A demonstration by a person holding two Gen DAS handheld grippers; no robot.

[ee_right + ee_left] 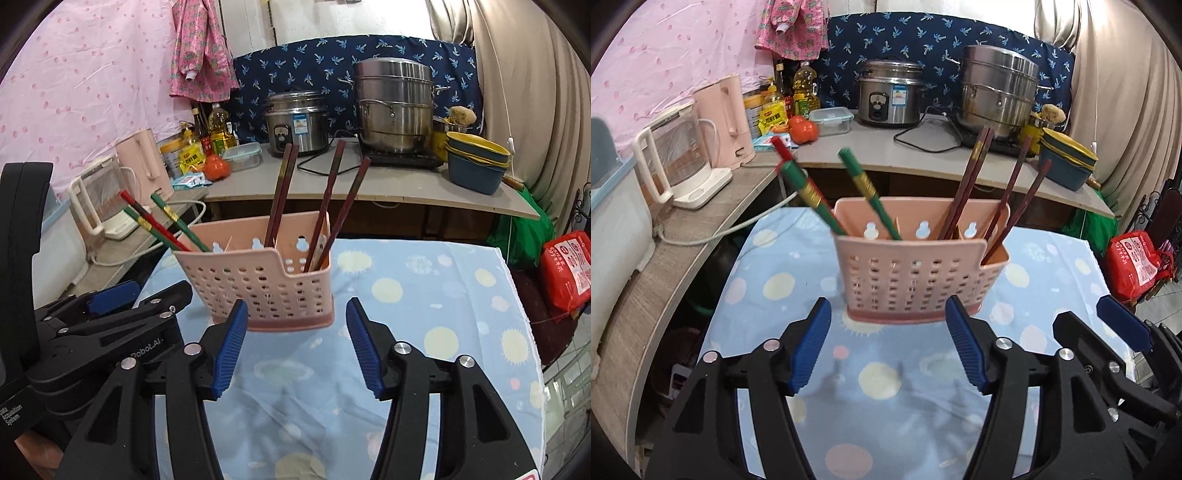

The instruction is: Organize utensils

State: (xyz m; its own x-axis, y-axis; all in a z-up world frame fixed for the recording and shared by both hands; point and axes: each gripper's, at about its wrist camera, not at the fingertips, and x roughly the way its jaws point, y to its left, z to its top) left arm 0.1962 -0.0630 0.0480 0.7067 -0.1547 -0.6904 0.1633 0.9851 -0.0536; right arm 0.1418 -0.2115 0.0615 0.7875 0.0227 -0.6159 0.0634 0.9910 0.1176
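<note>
A pink perforated utensil holder [916, 273] stands on the blue dotted tablecloth [879, 380]; it also shows in the right wrist view [266, 288]. Green and red chopsticks [809, 192] lean out of its left compartment, dark brown chopsticks [1008, 192] out of its right side. In the right wrist view the green and red chopsticks [166, 225] and brown chopsticks [332, 206] stand the same way. My left gripper [888, 343] is open and empty just in front of the holder. My right gripper [295, 347] is open and empty, also just before it.
A counter behind holds a rice cooker [890, 96], a steel steamer pot [997, 96], stacked bowls [1067, 158], a tomato [802, 129], oil bottles and kettles [679, 158]. A red bag [1134, 266] lies to the right of the table. The table edge [524, 314] curves on the right.
</note>
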